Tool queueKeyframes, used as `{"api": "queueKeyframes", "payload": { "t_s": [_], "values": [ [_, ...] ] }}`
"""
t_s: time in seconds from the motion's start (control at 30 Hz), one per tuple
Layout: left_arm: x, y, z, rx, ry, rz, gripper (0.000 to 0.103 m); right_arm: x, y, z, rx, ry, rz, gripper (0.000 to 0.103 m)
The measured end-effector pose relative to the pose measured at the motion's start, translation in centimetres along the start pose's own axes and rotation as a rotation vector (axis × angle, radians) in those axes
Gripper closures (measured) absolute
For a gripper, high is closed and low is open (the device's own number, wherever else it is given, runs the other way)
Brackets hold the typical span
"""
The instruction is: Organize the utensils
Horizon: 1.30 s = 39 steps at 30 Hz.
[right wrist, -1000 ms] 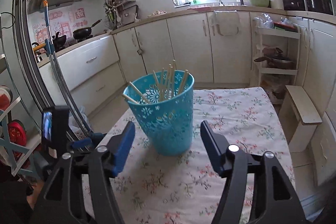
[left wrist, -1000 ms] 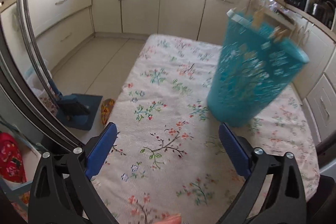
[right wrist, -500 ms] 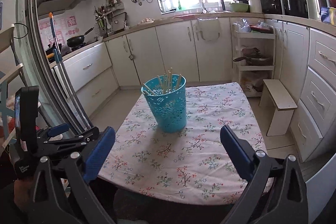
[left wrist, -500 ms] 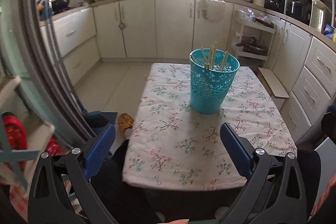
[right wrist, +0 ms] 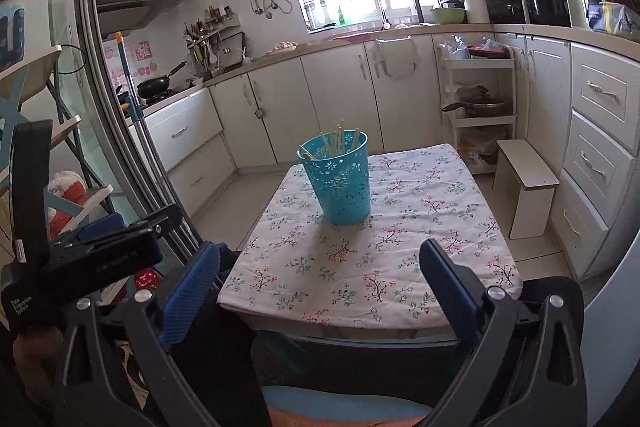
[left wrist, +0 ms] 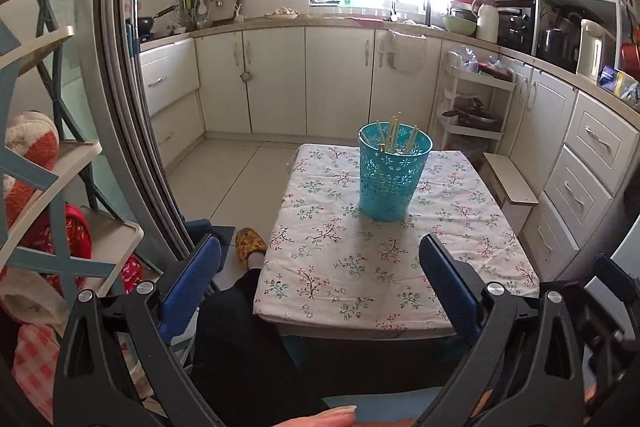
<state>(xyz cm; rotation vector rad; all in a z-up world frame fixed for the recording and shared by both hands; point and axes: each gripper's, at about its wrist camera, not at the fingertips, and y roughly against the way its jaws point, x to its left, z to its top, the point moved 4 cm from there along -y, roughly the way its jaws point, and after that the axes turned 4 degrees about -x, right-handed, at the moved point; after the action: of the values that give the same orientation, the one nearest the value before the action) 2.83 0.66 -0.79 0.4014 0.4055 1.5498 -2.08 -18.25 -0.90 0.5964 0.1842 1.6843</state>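
Left gripper (left wrist: 320, 267): jaws spread wide, nothing between the blue pads, nothing touched; it hangs off the near edge of the table (left wrist: 400, 323), above the person's dark-clad lap. Right gripper (right wrist: 320, 267): jaws likewise at full spread, empty, clear of every surface; it too sits back from the near edge.

Governing relation: the teal perforated basket (left wrist: 390, 183) lies ahead of both grippers, toward the far half of the floral tablecloth (left wrist: 344, 267); well apart from either set of pads. In the left wrist view it stands right of the centre line; in the right wrist view it stands slightly left of centre, so it lies between the two lines of approach, and neither hand is clearly nearer. The basket stands upright, long axis vertical; the chopsticks (left wrist: 394, 135) inside lean against its rim, tips up and fanned.

No loose utensil shows on the cloth; judged from this, the sorting looks finished, or nearly so. Any further move would call for a forward reach; the tall basket may tip if pushed near its rim.
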Motion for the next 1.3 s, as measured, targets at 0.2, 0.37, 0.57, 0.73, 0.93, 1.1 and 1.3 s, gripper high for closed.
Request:
{"api": "queueKeyframes", "payload": {
  "t_s": [0.2,0.37,0.57,0.73,0.93,1.1,1.3],
  "values": [
    [-0.4,1.4,-0.9,-0.021,0.001,-0.010,0.007,0.3,1.4,-0.3,-0.036,0.007,-0.004,0.007],
    [-0.3,2.3,-0.9,-0.046,0.005,-0.020,0.007,0.3,1.6,-0.3,-0.040,-0.006,-0.005,0.007],
    [-0.4,2.6,-0.8,-0.052,0.005,-0.025,0.007,0.5,2.0,-0.2,-0.054,0.008,-0.003,0.007],
    [-0.3,2.6,-0.9,-0.052,0.007,-0.025,0.007,0.6,2.0,-0.3,-0.044,0.009,-0.003,0.007],
    [-0.3,2.5,-1.1,-0.046,0.009,-0.024,0.007,0.8,1.8,-0.3,-0.036,0.008,-0.004,0.007],
    [-0.5,2.4,-1.1,-0.043,0.007,-0.021,0.007,1.0,1.7,-0.4,-0.033,0.010,-0.004,0.007],
    [-0.4,2.4,-1.0,-0.042,0.007,-0.022,0.007,1.1,1.7,-0.4,-0.033,0.009,-0.005,0.007]
  ]
}}
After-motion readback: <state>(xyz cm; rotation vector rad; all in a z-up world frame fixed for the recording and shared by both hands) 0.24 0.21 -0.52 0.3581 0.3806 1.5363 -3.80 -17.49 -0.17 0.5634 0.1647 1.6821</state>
